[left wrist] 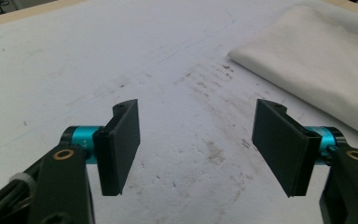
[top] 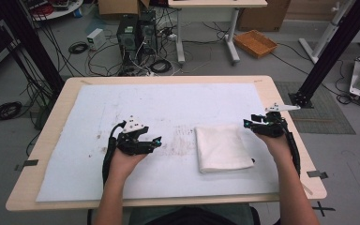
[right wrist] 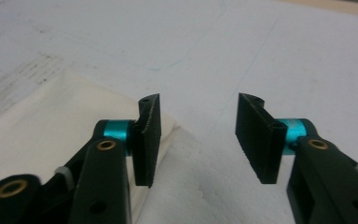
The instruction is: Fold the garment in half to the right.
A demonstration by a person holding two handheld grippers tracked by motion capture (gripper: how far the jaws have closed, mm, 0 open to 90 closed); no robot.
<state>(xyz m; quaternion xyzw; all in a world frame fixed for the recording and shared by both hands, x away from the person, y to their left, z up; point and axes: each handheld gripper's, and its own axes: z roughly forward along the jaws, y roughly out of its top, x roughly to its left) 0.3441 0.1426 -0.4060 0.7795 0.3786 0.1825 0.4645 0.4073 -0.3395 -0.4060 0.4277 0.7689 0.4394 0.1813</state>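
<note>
Towel (top: 222, 147) lies folded on the bench (top: 281, 185) between both claws; left claw (top: 158, 140) and right claw (top: 246, 123) gape wide, holding nothing, so folding looks finished.

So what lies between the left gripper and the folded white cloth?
In the high view, just stained white mat separates left gripper and folded cloth.

A grey floor (top: 75, 37) strewn with cables (top: 4, 110) surrounds the wooden worktop (top: 51, 136). Beyond the worktop stand two computer towers (top: 136, 32), a white desk (top: 218, 3), an orange basket (top: 255, 43) and cardboard boxes (top: 117, 7).
</note>
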